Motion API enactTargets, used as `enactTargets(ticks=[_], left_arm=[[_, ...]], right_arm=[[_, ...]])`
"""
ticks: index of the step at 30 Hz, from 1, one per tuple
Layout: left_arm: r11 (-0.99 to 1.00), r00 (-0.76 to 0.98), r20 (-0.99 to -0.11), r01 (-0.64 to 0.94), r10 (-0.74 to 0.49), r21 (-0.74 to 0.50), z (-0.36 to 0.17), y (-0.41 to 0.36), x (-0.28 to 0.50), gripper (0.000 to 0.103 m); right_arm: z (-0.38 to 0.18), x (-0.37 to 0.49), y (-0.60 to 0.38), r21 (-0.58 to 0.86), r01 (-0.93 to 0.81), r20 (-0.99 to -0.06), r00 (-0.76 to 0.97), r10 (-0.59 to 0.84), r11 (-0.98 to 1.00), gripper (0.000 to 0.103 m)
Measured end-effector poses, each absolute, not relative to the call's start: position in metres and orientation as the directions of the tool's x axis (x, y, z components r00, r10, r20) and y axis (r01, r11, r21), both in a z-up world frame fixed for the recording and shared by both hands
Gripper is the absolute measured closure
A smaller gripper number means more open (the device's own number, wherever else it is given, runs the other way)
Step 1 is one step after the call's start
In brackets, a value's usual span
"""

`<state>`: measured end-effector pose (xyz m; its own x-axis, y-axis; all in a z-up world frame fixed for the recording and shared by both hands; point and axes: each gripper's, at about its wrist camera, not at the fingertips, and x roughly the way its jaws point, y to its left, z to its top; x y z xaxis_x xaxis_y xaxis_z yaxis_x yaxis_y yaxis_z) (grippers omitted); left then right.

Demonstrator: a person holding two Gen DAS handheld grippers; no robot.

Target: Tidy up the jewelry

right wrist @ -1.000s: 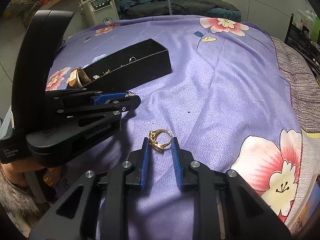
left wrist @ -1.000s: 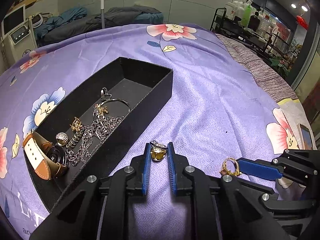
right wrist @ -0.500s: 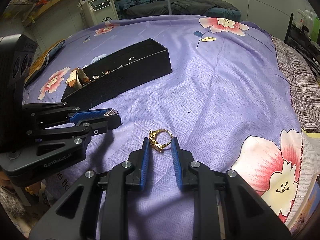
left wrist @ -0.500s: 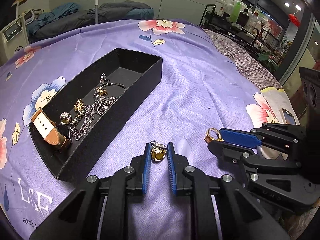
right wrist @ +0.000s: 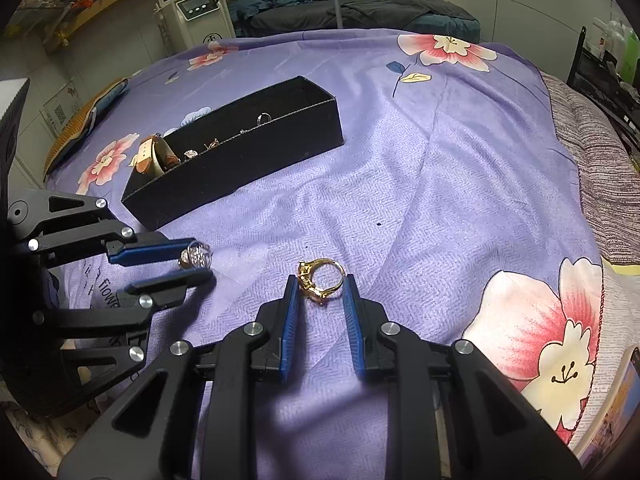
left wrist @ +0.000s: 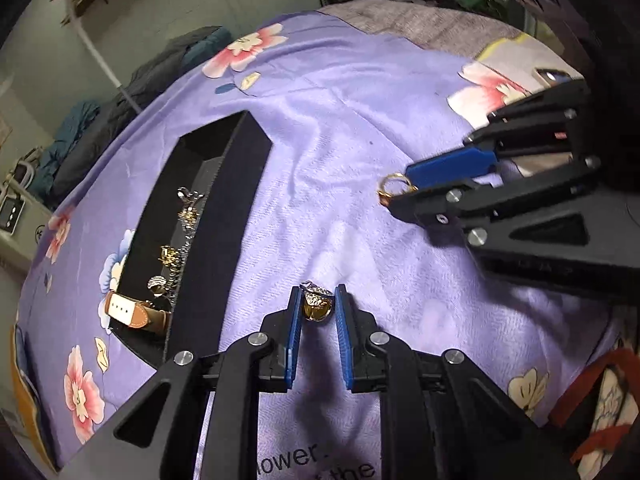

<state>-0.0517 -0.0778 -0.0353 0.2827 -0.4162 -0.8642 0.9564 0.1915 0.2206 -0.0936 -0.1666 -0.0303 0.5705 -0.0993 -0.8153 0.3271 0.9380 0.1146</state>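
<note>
My left gripper (left wrist: 317, 300) is shut on a gold ring with a sparkly stone top (left wrist: 316, 303), held above the purple cloth; the ring also shows in the right wrist view (right wrist: 195, 255). My right gripper (right wrist: 320, 286) is shut on a gold ring (right wrist: 320, 279), also seen in the left wrist view (left wrist: 394, 186). A long black tray (left wrist: 224, 216) lies to the left and holds a brown-strap watch (left wrist: 134, 312), chains and small gold pieces. In the right wrist view the tray (right wrist: 256, 160) lies far left.
A purple floral cloth (right wrist: 440, 184) covers the bed. A grey striped blanket (right wrist: 600, 160) lies at the right edge. A white machine with a screen (right wrist: 192, 4) and dark bedding stand beyond the bed. A phone (left wrist: 554, 76) lies near the far right edge.
My left gripper has lifted and rolled with its ring, moving back from the tray. My right gripper holds its ring in the same place.
</note>
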Motion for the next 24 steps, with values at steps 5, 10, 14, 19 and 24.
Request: enactTargets(ticks=[5,10,14,19,24], left_arm=[[0.188,0.197,-0.895,0.974,-0.401,0.13,-0.029,-0.072,-0.039,0.087],[0.249,0.029,-0.913,0.965,-0.407,-0.08,-0.025,-0.065,-0.022,0.086],[0.233,0.087,-0.908,0.973,-0.41,-0.012,-0.03,-0.063,-0.033,0.086],[0.247,0.071,-0.898,0.968,-0.435,-0.044,-0.032,-0.063,-0.036,0.057],[0.265,0.09,-0.896,0.964,-0.434,-0.031,-0.034,-0.062,-0.037,0.055]], right_arm=[[-0.031,-0.094,-0.167,0.118,0.333,-0.816,0.57,-0.1,0.936,0.08],[-0.029,-0.092,-0.165,0.126,0.33,-0.818,0.567,-0.09,0.936,0.08],[-0.029,-0.09,-0.159,0.123,0.315,-0.819,0.567,-0.083,0.941,0.08],[-0.029,-0.09,-0.159,0.13,0.317,-0.819,0.568,-0.079,0.939,0.08],[-0.029,-0.09,-0.159,0.129,0.319,-0.819,0.568,-0.08,0.939,0.08]])
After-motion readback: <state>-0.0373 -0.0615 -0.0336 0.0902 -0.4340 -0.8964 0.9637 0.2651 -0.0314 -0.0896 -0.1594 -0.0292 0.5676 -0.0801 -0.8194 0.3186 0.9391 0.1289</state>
